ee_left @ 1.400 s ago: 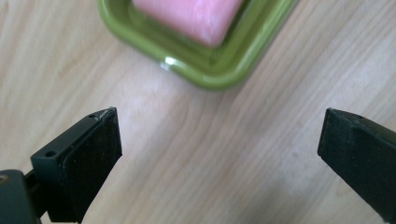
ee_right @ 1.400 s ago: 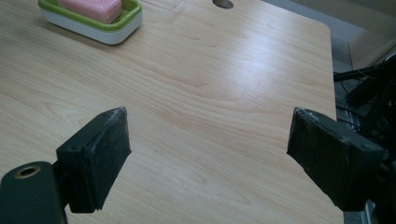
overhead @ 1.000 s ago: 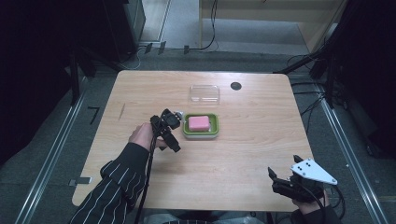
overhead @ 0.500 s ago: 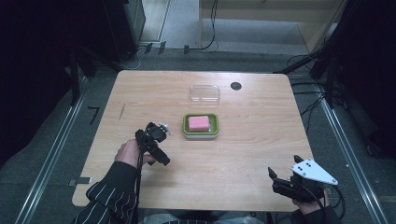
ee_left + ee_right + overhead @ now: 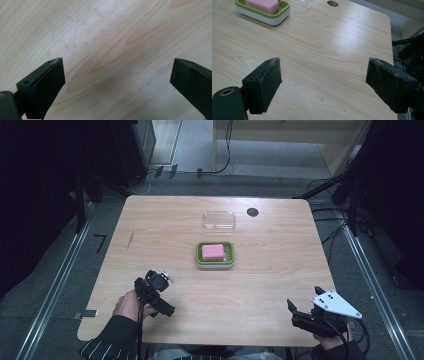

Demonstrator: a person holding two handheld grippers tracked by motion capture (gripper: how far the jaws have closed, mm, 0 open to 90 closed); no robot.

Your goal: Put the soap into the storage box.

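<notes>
The left hand-held gripper (image 5: 159, 292) lies near the front left of the tabletop (image 5: 280, 270), jaws spread wide over bare wood, holding nothing. At centre, well apart from both grippers, a pink soap bar (image 5: 213, 251) sits inside a green dish (image 5: 199, 256); a clear lid (image 5: 219, 220) lies just behind it. The right hand-held gripper (image 5: 300, 316) rests at the front right edge, jaws likewise apart and empty.

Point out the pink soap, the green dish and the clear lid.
pink soap (image 5: 213, 251), high view, its top face.
green dish (image 5: 199, 255), high view, its left rim.
clear lid (image 5: 219, 220), high view, its middle.
</notes>
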